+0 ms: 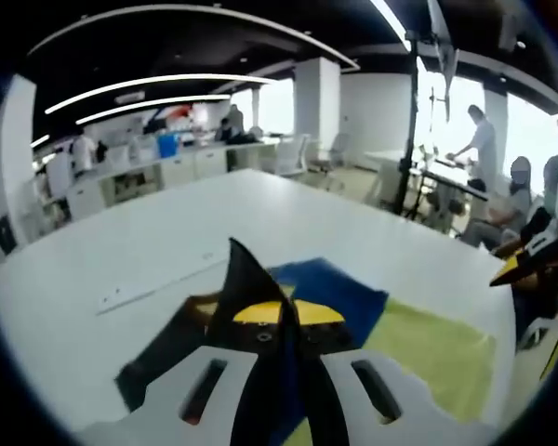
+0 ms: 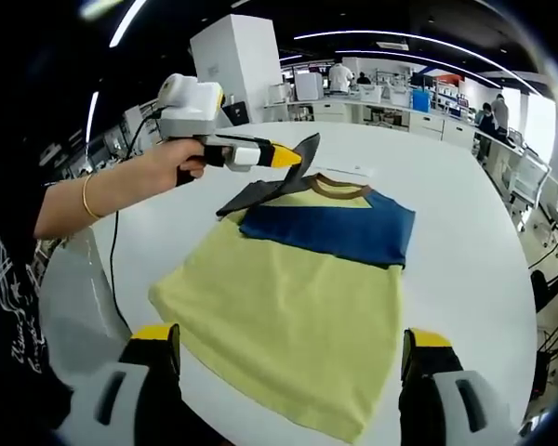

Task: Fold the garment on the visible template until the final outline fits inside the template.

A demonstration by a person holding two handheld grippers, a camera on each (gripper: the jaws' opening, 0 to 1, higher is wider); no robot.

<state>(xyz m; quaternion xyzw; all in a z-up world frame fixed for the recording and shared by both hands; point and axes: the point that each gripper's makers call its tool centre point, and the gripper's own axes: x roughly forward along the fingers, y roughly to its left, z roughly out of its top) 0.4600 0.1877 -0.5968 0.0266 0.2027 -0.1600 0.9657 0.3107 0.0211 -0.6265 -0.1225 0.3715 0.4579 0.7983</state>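
Your left tongs (image 2: 302, 153) are clamped shut on the dark sleeve (image 2: 260, 193) of the T-shirt (image 2: 298, 288), holding it lifted at the shoulder on the far-left side of the right gripper view; in the left gripper view the same dark cloth (image 1: 246, 279) rises pinched between the closed jaws. The shirt lies flat on the white tabletop (image 2: 465, 214), yellow body nearest your right tongs (image 2: 288, 358), blue chest band and brown collar (image 2: 339, 186) beyond, so its long axis runs straight away from them. The right tongs hang open and empty above the hem, the jaws straddling it. The sleeve must travel inward across the blue band, so the left hand is the nearer one (I cannot make out a template outline under the cloth). People and desks stand well apart behind; nothing lies in the fold's path.
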